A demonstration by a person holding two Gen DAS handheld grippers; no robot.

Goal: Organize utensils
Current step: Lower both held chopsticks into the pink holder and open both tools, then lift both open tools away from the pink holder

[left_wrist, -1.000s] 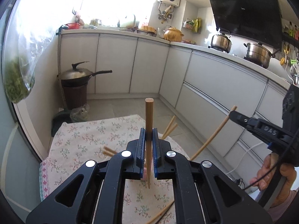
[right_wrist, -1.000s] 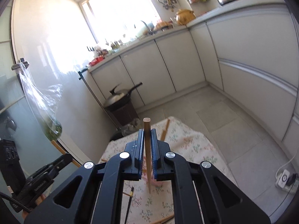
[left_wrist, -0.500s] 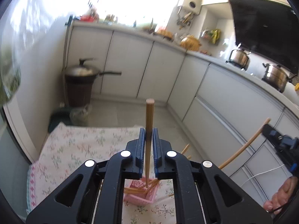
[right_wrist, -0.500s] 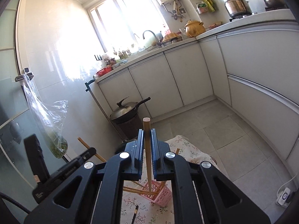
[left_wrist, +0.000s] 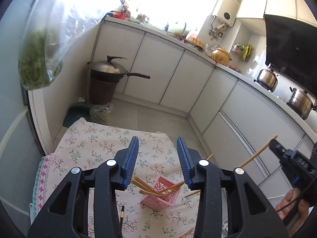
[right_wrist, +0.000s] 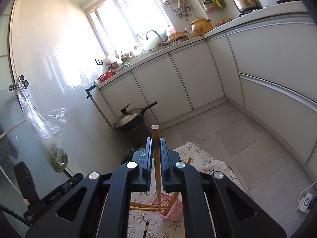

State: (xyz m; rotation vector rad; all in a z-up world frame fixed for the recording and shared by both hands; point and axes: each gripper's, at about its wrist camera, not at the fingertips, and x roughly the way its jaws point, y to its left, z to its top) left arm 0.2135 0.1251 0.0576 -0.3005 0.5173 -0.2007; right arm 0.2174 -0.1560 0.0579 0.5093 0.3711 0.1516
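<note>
Chopsticks going into the pink basket, one gripper emptied, the other about to deliver.

Nearest me, the left gripper (left_wrist: 157, 158) hangs over the floral-clothed bench (left_wrist: 83, 148), jaws opening with nothing between them. Below it the pink basket (left_wrist: 161, 193) holds several wooden chopsticks (left_wrist: 146, 187); a dark chopstick (left_wrist: 121, 215) lies loose just beside it. The right gripper (right_wrist: 156, 159), tilted slightly downward, clamps one upright chopstick (right_wrist: 155, 148) whose tip hangs above the basket; I'd say it needs lowering in, then release.
</note>
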